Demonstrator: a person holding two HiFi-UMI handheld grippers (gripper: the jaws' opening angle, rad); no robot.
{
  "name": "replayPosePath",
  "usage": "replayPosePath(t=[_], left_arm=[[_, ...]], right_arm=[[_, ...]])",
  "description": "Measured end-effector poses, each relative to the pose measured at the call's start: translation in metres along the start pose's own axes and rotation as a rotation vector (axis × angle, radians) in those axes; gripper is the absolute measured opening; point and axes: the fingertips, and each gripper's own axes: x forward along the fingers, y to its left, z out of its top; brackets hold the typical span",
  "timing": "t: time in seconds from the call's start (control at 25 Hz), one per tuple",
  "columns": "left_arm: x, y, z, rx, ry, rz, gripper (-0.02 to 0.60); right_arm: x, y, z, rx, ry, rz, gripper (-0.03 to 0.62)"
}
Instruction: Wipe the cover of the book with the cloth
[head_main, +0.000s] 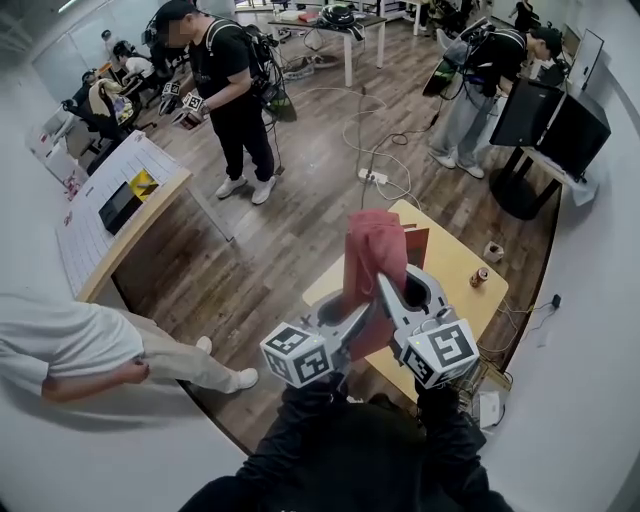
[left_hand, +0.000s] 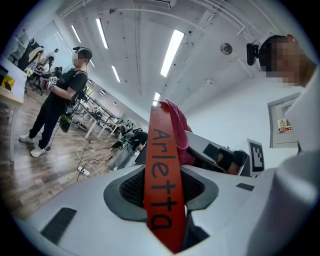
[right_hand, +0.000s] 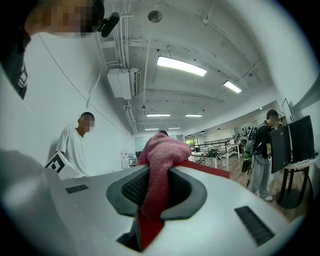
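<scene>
Left tool (left_hand: 162, 197) clamps the red book (left_hand: 161, 150) by its spine. Right tool (right_hand: 152, 192), just beside it, pinches the pink cloth (right_hand: 162, 152), which drapes over the book's top. Both are raised above the tabletop (head_main: 455, 265).

Cloth (right_hand: 159, 165): pink terry, fuzzy, rough nap. Book (left_hand: 161, 150) cover: red, smooth, faint sheen, black print. Left tool (left_hand: 162, 192), right tool (right_hand: 152, 192): pale grey plastic shells, smooth, matt. Inner pads (left_hand: 131, 189): dark, finely ribbed. Desk (head_main: 458, 268): light wood top, smooth. Floor (head_main: 250, 270): wood planks, low gloss.
</scene>
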Motion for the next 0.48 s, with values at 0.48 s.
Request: replayPosePath(t=[0.48], left_arm=[[0.002, -0.016, 0.011, 0.017, -0.049, -0.006, 0.179]], right_arm=[[-0.016, -0.045, 0.004, 0.016, -0.018, -0.037, 0.078]])
